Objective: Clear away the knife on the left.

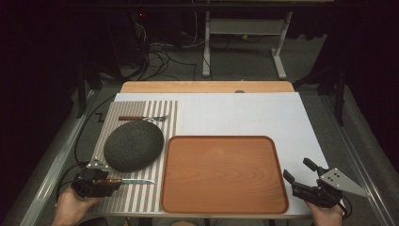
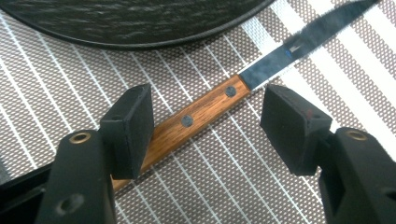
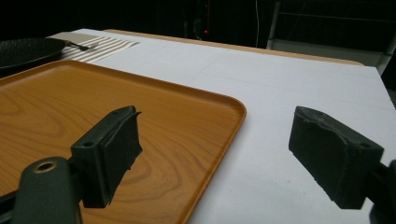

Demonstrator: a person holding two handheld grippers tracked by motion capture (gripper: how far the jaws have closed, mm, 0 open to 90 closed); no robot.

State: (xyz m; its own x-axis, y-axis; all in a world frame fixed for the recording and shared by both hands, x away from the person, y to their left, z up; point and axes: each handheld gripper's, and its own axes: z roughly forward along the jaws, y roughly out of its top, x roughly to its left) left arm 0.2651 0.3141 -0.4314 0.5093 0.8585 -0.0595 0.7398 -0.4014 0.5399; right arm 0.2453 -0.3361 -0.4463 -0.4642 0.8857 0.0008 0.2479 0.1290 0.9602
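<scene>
The white-covered table carries a bare orange wooden tray, a striped woven placemat and a dark oval plate. On the mat's near edge lies the wooden-handled steel knife, long axis running left to right, blade towards the tray. The left hand-held gripper straddles its handle, jaws spread and not yet closed. The right hand-held gripper gapes idle beside the tray, well apart.

No legible text or markings
</scene>
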